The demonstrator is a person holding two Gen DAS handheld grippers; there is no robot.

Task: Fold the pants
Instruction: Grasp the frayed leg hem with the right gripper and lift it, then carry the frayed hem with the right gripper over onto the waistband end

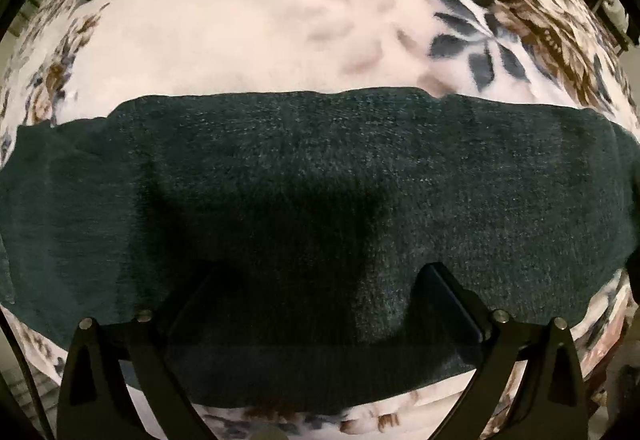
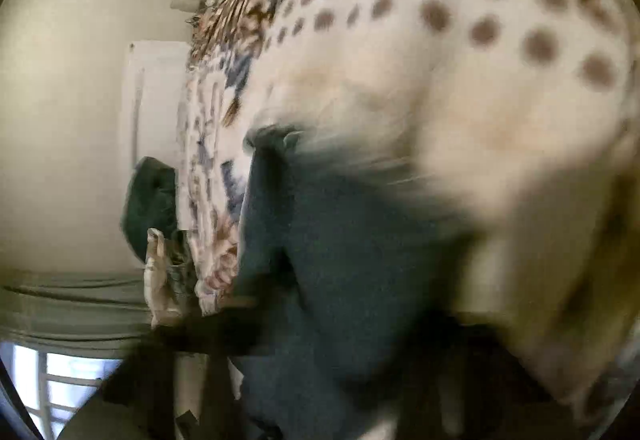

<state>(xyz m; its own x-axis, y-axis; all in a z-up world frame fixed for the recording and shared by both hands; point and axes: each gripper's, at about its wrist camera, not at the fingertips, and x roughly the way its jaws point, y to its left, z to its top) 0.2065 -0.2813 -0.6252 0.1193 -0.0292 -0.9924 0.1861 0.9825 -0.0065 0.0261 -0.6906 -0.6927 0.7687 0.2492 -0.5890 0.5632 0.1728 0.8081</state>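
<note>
Dark green pants [image 1: 320, 175] lie as a wide band across a floral blanket [image 1: 248, 39]. My left gripper [image 1: 320, 276] points straight down over the near edge of the pants. It is open, its black fingers [image 1: 444, 284] set wide apart on the cloth and nothing pinched between them. The right wrist view is rolled and badly blurred. There the pants [image 2: 340, 240] rise from the blanket [image 2: 460, 87] toward the lens, and my right gripper [image 2: 316, 332] looks shut on that cloth. Its fingers are only dark smears at the bottom.
A person's hand [image 2: 158, 272] and dark sleeve [image 2: 150, 195] show beside the bed's edge in the right wrist view. Behind them are a pale wall [image 2: 60, 119], a white panel [image 2: 156, 99] and a window [image 2: 60, 380]. Spots and brown stripes mark the blanket's far part.
</note>
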